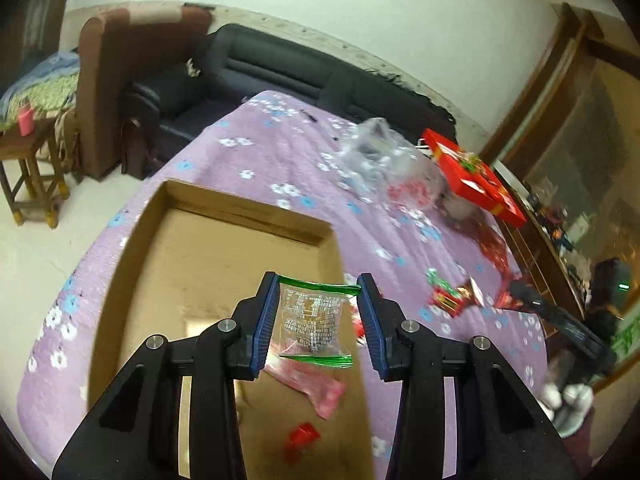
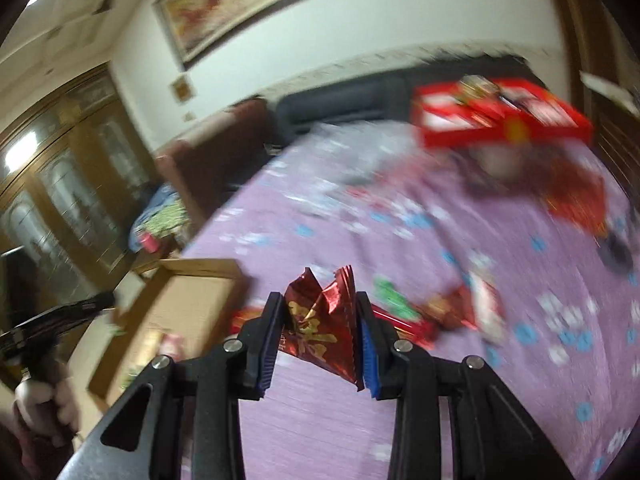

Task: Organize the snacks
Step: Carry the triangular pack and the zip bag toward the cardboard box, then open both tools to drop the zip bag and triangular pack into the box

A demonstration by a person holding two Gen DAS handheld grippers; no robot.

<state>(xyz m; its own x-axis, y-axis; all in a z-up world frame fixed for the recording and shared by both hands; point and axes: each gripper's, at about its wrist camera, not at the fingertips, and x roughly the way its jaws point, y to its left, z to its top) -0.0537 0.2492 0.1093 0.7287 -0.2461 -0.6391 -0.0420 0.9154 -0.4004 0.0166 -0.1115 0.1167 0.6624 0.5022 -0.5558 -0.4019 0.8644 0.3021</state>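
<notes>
The left gripper [image 1: 318, 312] pinches a clear, green-edged snack packet [image 1: 314, 320] by its side seams, above the near end of the open cardboard box [image 1: 224, 248]. A pink packet [image 1: 320, 390] and a small red wrapper [image 1: 301, 438] already lie inside. The right gripper [image 2: 320, 324] clamps a crumpled red foil packet [image 2: 322, 322] above the floral purple cloth [image 2: 400, 240], right of the box; blur makes its contents uncertain. Both packets look light, crinkly and slippery, likely holding crushable biscuits, so sealed edges seem the safest hold. More loose snacks [image 2: 440, 312] lie beyond.
</notes>
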